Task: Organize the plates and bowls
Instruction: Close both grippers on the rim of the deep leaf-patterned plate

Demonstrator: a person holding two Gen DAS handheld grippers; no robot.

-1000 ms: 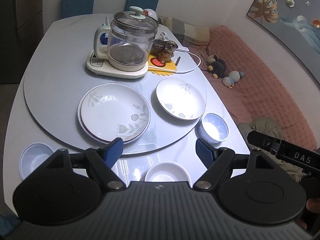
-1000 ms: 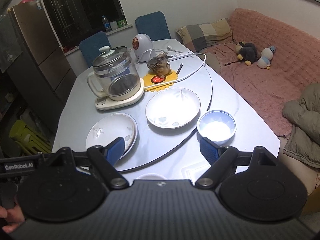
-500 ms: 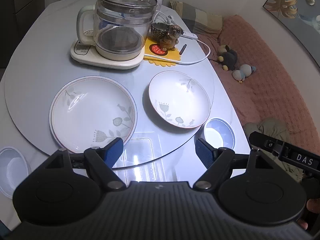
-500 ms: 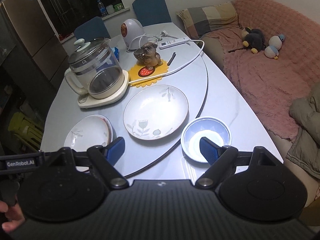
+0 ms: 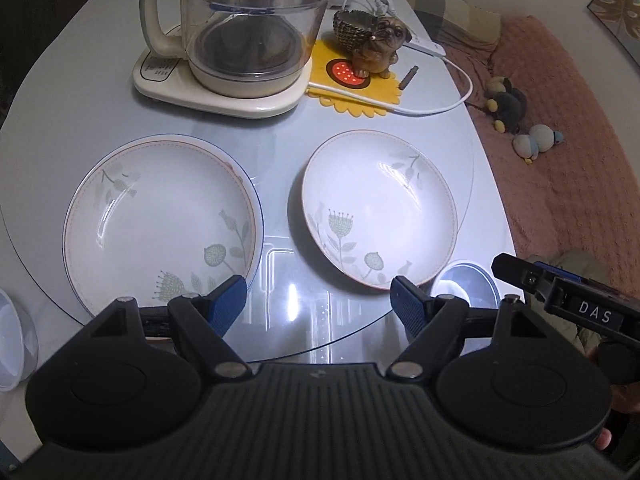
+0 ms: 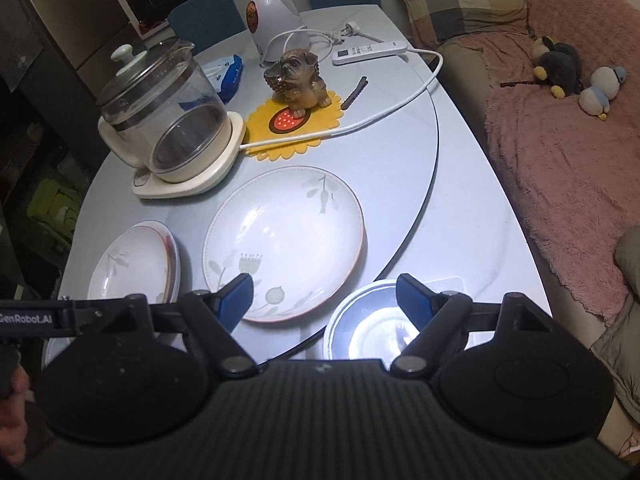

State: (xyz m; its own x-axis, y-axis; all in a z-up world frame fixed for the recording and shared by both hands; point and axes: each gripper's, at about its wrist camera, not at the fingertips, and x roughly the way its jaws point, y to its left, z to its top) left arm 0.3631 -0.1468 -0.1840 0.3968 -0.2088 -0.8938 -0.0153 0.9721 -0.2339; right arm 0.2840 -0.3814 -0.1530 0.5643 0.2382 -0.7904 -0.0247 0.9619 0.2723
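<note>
Two white floral plates lie on the glass turntable (image 5: 360,136). The left plate (image 5: 160,220) rests on another plate and also shows in the right wrist view (image 6: 132,268). The right plate (image 5: 380,212) shows in the right wrist view (image 6: 284,240) too. A small blue-rimmed bowl (image 6: 368,328) sits off the turntable at the table's near right edge; it also shows in the left wrist view (image 5: 464,286). Another small bowl (image 5: 16,344) is at the far left. My left gripper (image 5: 318,306) is open and empty above the turntable's near edge. My right gripper (image 6: 324,296) is open and empty, above the bowl and plate.
A glass kettle (image 5: 248,28) on its base, a dog figurine (image 5: 368,46) on a yellow mat, a white cable (image 5: 440,100) and a power strip (image 6: 368,50) stand at the back. A pink-covered sofa (image 6: 568,140) with soft toys runs along the right.
Both grippers have moved forward and lower toward the table. The plates and the blue-rimmed bowl look larger and nearer. A white bowl at the near edge has left the left wrist view.
</note>
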